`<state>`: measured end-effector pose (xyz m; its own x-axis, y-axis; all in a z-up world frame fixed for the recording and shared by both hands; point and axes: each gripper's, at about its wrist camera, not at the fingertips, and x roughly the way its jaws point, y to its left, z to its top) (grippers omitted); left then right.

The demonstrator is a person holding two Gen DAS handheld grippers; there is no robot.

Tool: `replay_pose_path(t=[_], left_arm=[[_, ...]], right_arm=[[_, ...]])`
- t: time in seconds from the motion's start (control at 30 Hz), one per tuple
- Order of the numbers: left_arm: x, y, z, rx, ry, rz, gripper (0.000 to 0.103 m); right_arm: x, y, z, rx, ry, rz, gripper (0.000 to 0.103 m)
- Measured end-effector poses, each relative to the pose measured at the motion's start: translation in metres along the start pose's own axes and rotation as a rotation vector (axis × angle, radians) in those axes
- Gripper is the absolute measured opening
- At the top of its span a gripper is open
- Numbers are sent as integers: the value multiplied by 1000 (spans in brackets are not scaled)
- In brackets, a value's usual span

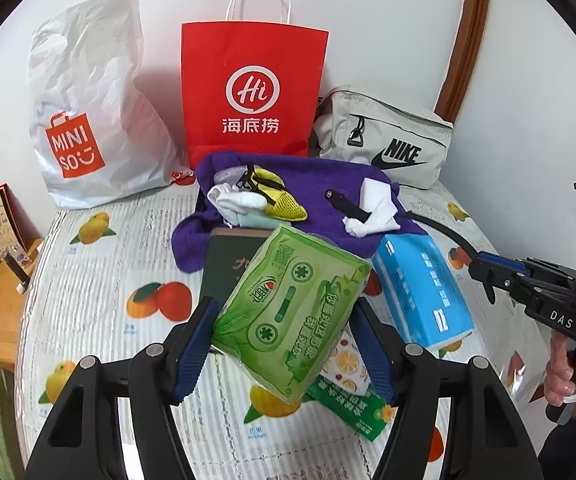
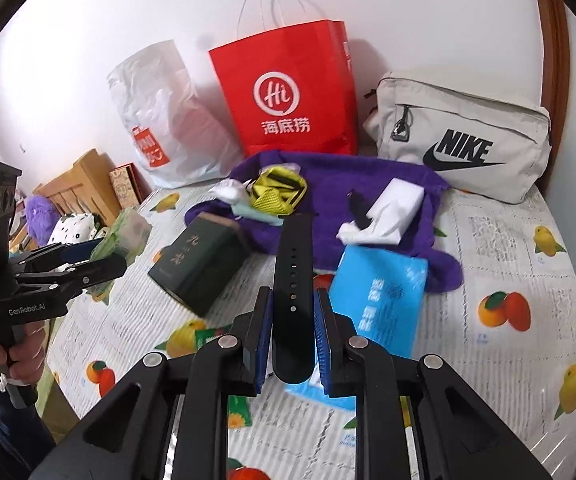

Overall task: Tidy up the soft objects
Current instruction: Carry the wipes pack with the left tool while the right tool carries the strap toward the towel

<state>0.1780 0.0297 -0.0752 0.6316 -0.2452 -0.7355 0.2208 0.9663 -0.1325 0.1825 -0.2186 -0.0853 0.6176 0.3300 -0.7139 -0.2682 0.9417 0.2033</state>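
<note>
My left gripper (image 1: 283, 344) is shut on a green tissue pack (image 1: 292, 316) and holds it above the bed; it also shows in the right wrist view (image 2: 123, 236). My right gripper (image 2: 292, 316) is shut on a black watch strap (image 2: 294, 280), which shows in the left wrist view (image 1: 444, 228) stretching over the purple towel (image 1: 320, 176). On the towel lie white socks (image 1: 376, 208), a yellow mesh pouch (image 1: 279, 196) and a rolled white sock (image 1: 235, 204). A blue tissue pack (image 2: 384, 300) lies just beyond my right fingers.
A dark green box (image 2: 199, 264) lies left of centre. A red paper bag (image 1: 251, 88), a white Miniso bag (image 1: 95, 112) and a grey Nike pouch (image 1: 392, 140) stand against the wall. A green-white packet (image 1: 352, 400) lies under the held pack. A wooden headboard (image 2: 79, 184) is at the left.
</note>
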Motion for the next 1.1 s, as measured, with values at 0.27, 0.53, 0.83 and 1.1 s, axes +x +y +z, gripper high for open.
replay_pose_path(t=[0.27, 0.53, 0.83, 1.1], left_arm=[[12, 7, 24, -13, 4, 20, 66], [37, 16, 52, -20, 20, 48, 66], [62, 23, 87, -16, 29, 55, 66], [93, 24, 118, -12, 43, 47, 66]], right_arm=[[11, -11, 29, 12, -16, -9, 20], [33, -22, 62, 19, -30, -25, 20], [64, -34, 93, 18, -24, -28, 20], [98, -50, 118, 29, -6, -42, 20]])
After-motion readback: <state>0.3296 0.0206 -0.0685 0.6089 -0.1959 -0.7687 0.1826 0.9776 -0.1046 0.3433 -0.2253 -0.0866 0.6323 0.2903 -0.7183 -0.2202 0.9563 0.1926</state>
